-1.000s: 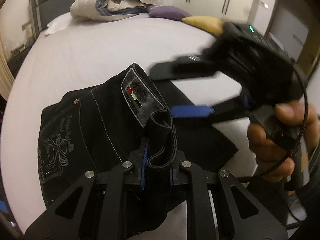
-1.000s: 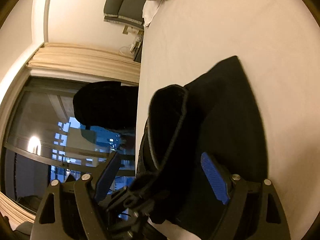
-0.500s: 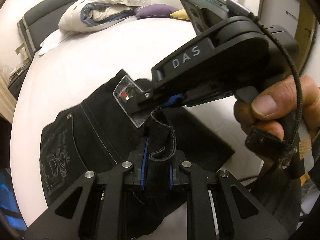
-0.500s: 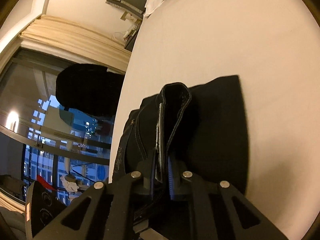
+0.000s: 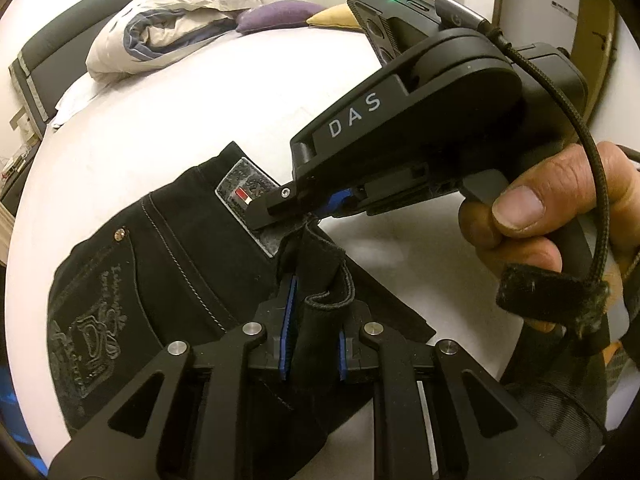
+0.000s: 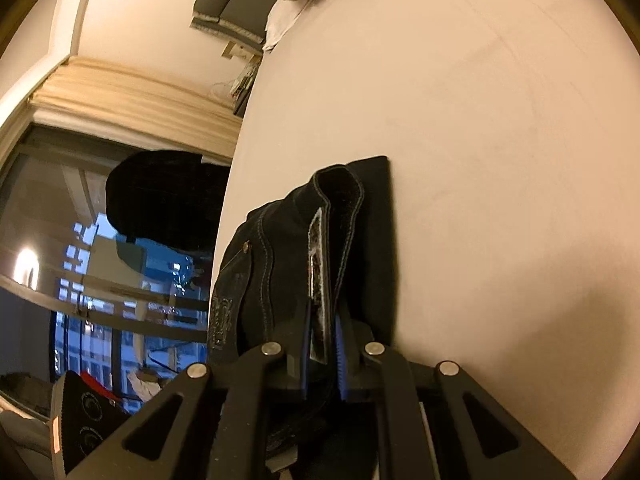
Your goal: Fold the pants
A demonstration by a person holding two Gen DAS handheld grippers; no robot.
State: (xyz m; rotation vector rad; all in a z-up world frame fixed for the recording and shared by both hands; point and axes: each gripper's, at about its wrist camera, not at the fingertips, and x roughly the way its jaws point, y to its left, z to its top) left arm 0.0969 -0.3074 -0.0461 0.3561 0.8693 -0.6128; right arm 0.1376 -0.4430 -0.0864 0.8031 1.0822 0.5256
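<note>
While the right gripper (image 5: 298, 212) hides part of the waistband, both sets of jaws pinch the black pants (image 5: 160, 264): the left gripper (image 5: 311, 344) on a bunched fold, the right on the grey-patched band (image 6: 318, 276). Stitched pocket and rivet show. Pants lie near the white bed's (image 5: 192, 112) edge; open sheet beyond.

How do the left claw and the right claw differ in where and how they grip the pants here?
The left claw pinches a bunched fold of the waistband on the pants, near the camera; the right claw grips at the gray brand patch, farther along the band. The left claw points across the bed; the right claw comes in from the side, crossing it. Both are shut on the black pants.
</note>
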